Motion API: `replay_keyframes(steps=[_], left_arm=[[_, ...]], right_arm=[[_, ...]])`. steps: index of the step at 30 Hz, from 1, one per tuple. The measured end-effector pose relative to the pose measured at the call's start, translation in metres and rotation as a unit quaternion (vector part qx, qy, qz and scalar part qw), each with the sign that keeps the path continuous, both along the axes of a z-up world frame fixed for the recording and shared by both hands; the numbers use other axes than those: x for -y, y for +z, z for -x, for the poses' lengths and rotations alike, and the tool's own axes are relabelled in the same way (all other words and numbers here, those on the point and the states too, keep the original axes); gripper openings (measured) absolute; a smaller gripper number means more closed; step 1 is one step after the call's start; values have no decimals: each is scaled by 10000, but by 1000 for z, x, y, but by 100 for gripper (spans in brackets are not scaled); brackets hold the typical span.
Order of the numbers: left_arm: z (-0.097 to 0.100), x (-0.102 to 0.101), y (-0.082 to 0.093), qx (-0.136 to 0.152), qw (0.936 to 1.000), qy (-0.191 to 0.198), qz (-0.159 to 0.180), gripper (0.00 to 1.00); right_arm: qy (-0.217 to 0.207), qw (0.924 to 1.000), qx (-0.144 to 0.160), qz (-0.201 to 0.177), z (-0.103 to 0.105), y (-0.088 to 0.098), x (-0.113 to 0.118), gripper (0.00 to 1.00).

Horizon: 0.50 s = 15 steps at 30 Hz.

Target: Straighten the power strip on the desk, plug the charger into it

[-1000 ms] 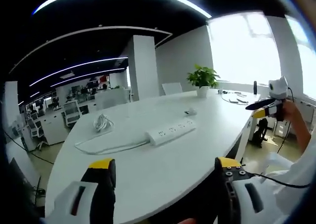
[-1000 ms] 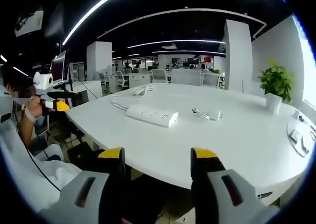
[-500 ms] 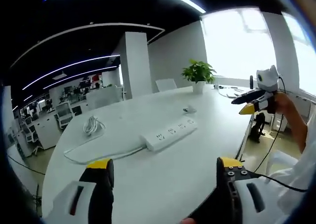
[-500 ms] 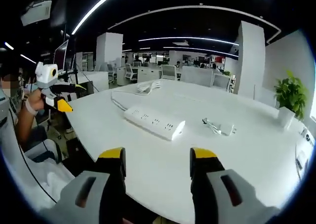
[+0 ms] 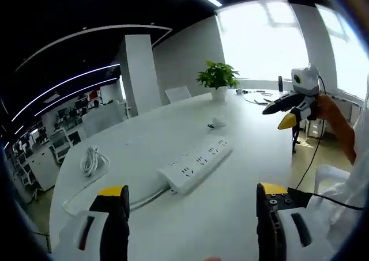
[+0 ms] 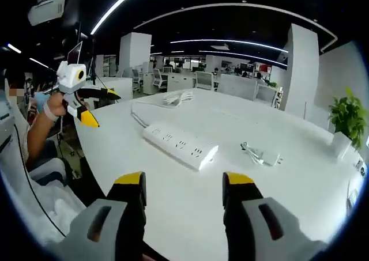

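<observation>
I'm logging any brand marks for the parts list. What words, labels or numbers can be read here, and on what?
None can be read.
Power strip: white, socket holes only, no legible marking.
Charger: too small to read.
Left gripper and right gripper: yellow-tipped jaws, no text.
Background office: any signs too blurred to read.

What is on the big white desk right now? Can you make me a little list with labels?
desk: white, rounded
strip: white, lying flat mid-desk, at a slant in the left gripper view
strip cable: runs off to a coiled bundle
charger: small, white, with its cord, beyond the strip, not plugged in
plant: in a white pot at the far edge
left tongs: open, empty, over the near edge
right tongs: open, empty, over the near edge
</observation>
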<state>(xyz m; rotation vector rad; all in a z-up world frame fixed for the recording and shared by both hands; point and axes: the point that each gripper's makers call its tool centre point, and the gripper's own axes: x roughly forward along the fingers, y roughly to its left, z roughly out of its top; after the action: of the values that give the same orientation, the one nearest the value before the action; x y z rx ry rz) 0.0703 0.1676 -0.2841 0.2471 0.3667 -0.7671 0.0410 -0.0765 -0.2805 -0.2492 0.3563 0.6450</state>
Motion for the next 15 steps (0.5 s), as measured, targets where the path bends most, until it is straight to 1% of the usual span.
replay_keyframes(steps=[3,7,8,12,15], left_arm=[[-12,12,-2,-89,9994,-328,44,93],[-27,26,-8,-185,9964,-829,40,92],[-34,29,-11,-266,9954,-918,30,92],[-56,37,-21,-462,9930,-1084,-8,92],[-72,46,-29,-549,9906,-1253,-60,93]], right_arm=[[28,10000,-54,-34,-4,-2,-1,53],[107,9998,-154,-29,-10,-9,-4,53],[113,9998,-181,-32,-13,-12,-4,53],[134,9995,-275,-71,-23,-19,-4,53],[151,9992,-361,-101,-29,-25,-4,53]])
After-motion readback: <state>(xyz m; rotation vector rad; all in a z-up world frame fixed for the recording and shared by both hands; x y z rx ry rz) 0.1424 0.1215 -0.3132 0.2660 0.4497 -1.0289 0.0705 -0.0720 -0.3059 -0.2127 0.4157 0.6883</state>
